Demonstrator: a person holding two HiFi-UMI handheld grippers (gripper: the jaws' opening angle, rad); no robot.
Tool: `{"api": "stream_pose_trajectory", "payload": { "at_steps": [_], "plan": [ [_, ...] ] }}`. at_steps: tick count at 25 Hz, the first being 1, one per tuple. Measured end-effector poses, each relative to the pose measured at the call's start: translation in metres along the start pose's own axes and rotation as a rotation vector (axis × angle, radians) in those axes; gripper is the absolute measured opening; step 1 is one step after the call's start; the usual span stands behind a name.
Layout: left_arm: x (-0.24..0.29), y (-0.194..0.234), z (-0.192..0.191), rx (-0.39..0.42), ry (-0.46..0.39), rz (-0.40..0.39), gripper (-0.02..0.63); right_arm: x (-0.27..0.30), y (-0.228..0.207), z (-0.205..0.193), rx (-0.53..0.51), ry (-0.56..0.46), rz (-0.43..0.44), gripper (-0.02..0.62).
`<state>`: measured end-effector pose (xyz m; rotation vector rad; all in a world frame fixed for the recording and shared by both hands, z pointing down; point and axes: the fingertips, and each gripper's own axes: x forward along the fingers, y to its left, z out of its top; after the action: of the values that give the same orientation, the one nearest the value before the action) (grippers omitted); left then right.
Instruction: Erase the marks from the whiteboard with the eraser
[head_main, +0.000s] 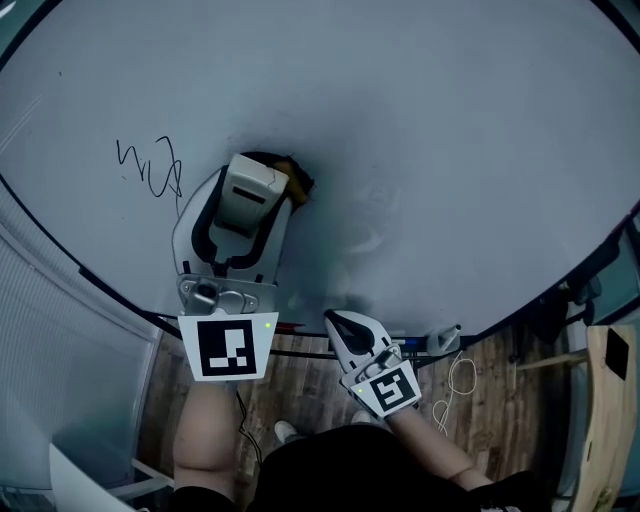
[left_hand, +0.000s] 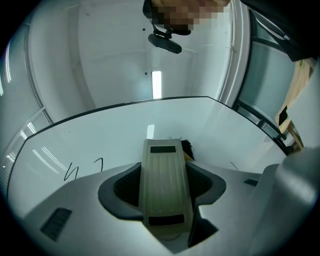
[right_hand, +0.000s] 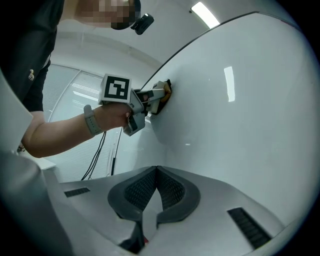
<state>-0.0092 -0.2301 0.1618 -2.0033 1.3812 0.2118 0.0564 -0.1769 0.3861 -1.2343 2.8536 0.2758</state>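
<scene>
Pressing the eraser (left_hand: 165, 182) flat against the whiteboard (head_main: 460, 140), my left gripper (head_main: 247, 212) has both jaws clamped on its pale ribbed body, and the dark felt side meets the board. The black scribbled marks (head_main: 152, 168) sit just to the left of the eraser in the head view, apart from it, with a strip of bare board between. The left gripper view shows a small stroke (left_hand: 233, 165) on the other side too, low and to the right.

Open white surface spreads wide above and to the right of the eraser — nothing stands on it. Below, the board's dark lower edge (head_main: 120, 295) curves close under my left gripper's marker cube.

My right gripper (right_hand: 156, 186) hangs lower, near that bottom edge and well apart from the eraser, its jaws pressed together with nothing between them. From its own view the board sweeps up to the right, and my left hand (right_hand: 112, 116) shows higher up against the board — wooden floor (head_main: 300, 385) lies beneath.
</scene>
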Motion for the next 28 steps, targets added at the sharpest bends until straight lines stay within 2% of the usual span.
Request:
{"api": "stream_pose_trajectory", "payload": {
  "at_steps": [9, 16, 19, 24, 28],
  "plan": [
    [-0.039, -0.025, -0.066, 0.062, 0.124, -0.052, 0.262, -0.003, 0.018, -0.018, 0.007, 0.056, -0.01, 0.028],
    [-0.058, -0.047, -0.093, 0.066, 0.174, -0.074, 0.262, -0.012, 0.022, -0.026, 0.01, 0.09, -0.017, 0.028],
    [-0.057, -0.063, -0.095, 0.082, 0.192, -0.096, 0.262, -0.015, 0.022, -0.026, 0.007, 0.089, -0.021, 0.028],
    [-0.045, -0.093, -0.079, 0.07, 0.119, -0.095, 0.262, -0.025, 0.014, -0.025, 0.009, 0.089, -0.044, 0.028],
    [-0.029, -0.096, -0.059, 0.074, 0.1, -0.088, 0.262, -0.034, 0.005, -0.024, 0.013, 0.086, -0.069, 0.028]
  ]
}}
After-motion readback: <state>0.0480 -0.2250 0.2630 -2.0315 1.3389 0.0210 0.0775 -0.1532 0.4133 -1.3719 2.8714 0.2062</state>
